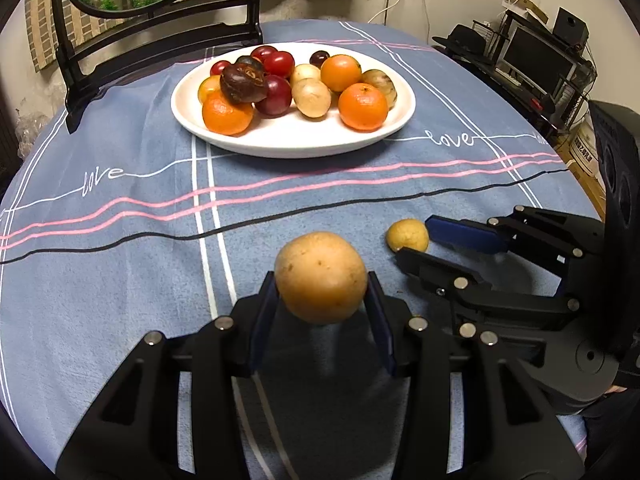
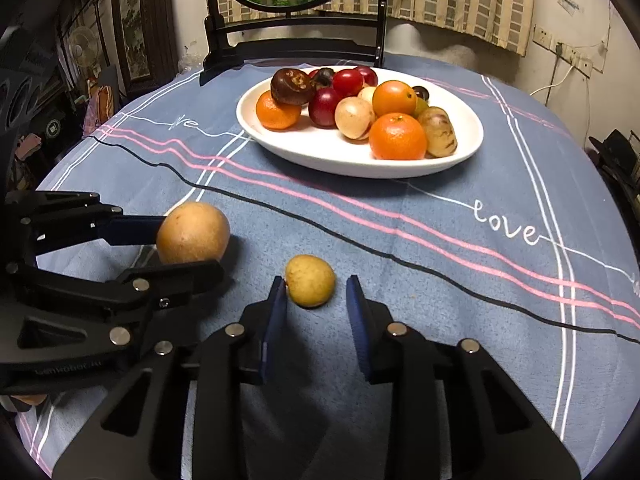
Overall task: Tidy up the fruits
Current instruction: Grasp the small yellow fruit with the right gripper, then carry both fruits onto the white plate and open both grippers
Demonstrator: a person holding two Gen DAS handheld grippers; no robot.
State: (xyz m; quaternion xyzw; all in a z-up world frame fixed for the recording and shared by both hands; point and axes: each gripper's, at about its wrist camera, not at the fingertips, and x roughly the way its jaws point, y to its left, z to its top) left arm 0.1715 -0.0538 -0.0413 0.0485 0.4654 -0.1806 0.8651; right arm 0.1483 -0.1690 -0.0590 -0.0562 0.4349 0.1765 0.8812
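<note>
1. The left hand-held gripper (image 1: pixel 322 296) is pinching a large, round, tan-skinned fruit (image 1: pixel 321 276), one blue pad pressed on each flank. The fruit seems to hang just clear of the blue-grey tablecloth with pink and white stripes (image 1: pixel 120 264), near the cloth's front edge.
2. The right hand-held gripper (image 2: pixel 316 300) is spread around a small, yellowish, slightly egg-shaped fruit (image 2: pixel 310 280) that lies on the cloth. Its left pad is touching or almost touching the fruit; the right pad stands clearly apart. No earlier view is given, so nothing can be said of how the jaws got there.
3. The deciding relation: the small fruit sits right at the fingertips, barely inside them, and off-centre toward the left pad. Its long axis runs roughly across the gap, from pad to pad, tilted a little.
4. In my judgement the right hand should push slightly further forward and shift right before closing; otherwise the pads may catch only the near end and squirt the fruit away.
5. The right gripper is plainly the nearer one, and the left is occupied.
6. The oval white ceramic plate (image 2: pixel 460 156), heaped with oranges, red plums and pale fruits, stands toward the far edge of the table, well apart from both grippers, and is the likely destination.
</note>
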